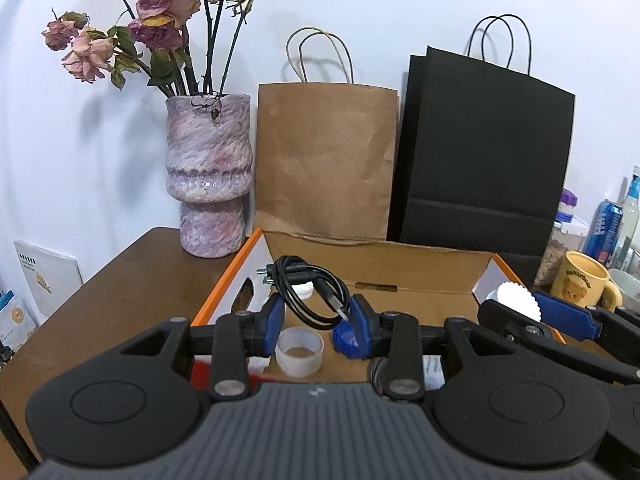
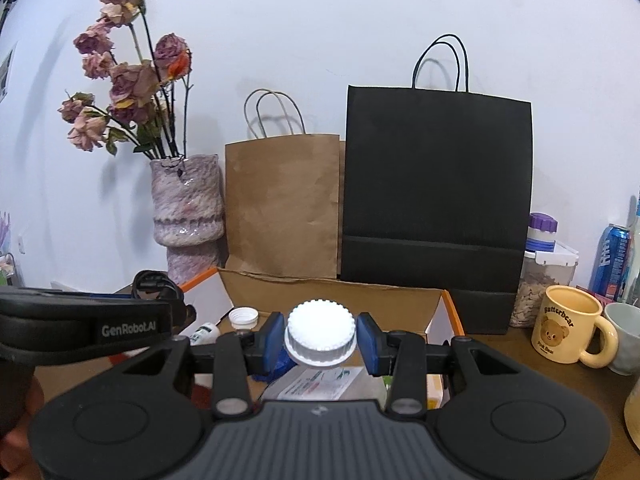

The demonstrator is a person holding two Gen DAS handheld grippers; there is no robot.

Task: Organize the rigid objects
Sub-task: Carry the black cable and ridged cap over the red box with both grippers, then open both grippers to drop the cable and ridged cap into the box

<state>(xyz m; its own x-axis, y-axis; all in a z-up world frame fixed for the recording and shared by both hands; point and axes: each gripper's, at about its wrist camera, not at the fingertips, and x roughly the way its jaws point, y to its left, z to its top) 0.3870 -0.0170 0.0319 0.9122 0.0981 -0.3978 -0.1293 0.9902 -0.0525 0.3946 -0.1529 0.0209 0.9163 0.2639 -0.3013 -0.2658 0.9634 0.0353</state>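
Here, a coiled black USB cable (image 1: 308, 292) hung clamped between the blue pads of the left tool (image 1: 318, 316), above an open cardboard box (image 1: 420, 268) with orange edges. The right tool (image 2: 320, 338) gripped a white ribbed cap (image 2: 319, 332) between its pads, also over the box. Inside lay a clear plastic ring (image 1: 299, 351), a blue ridged piece (image 1: 347, 341) and a smaller white cap (image 2: 243, 317). Behind the box, on the brown counter (image 1: 132, 280), stood a pink vase (image 1: 208, 176), a brown paper bag (image 1: 326, 160) and a black bag (image 1: 480, 152); a yellow mug (image 2: 568, 328) sat to the right
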